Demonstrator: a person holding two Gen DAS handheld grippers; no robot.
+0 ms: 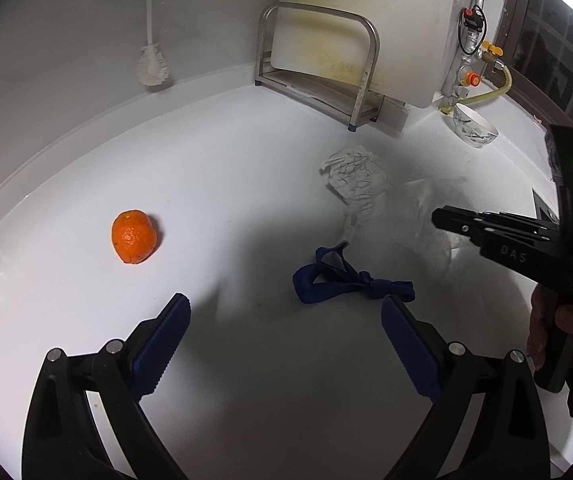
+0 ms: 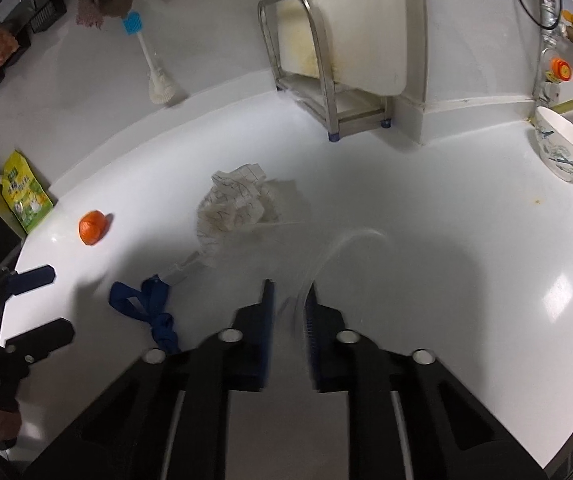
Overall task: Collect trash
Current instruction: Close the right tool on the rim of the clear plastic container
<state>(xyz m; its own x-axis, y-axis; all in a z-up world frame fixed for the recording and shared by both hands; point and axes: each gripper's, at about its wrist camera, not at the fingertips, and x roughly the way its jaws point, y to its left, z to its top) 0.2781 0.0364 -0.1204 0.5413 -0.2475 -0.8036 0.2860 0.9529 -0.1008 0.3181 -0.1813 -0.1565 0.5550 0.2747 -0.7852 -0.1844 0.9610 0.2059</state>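
Observation:
A crumpled white paper with dark lines (image 1: 356, 184) (image 2: 236, 204) lies mid-counter. A clear plastic bag (image 1: 426, 216) (image 2: 326, 256) lies beside it. My right gripper (image 2: 290, 296) (image 1: 452, 222) is shut on the edge of that bag. A knotted blue strap (image 1: 342, 278) (image 2: 152, 312) lies just beyond my left gripper (image 1: 284, 308), which is open and empty above the counter. An orange (image 1: 132, 236) (image 2: 92, 228) sits to the left.
A steel rack (image 1: 318, 64) holding a white cutting board stands at the back wall. A patterned bowl (image 1: 474, 128) (image 2: 566, 152) is at the back right. A brush (image 1: 150, 40) hangs on the wall. A green pouch (image 2: 24, 196) leans at the far left.

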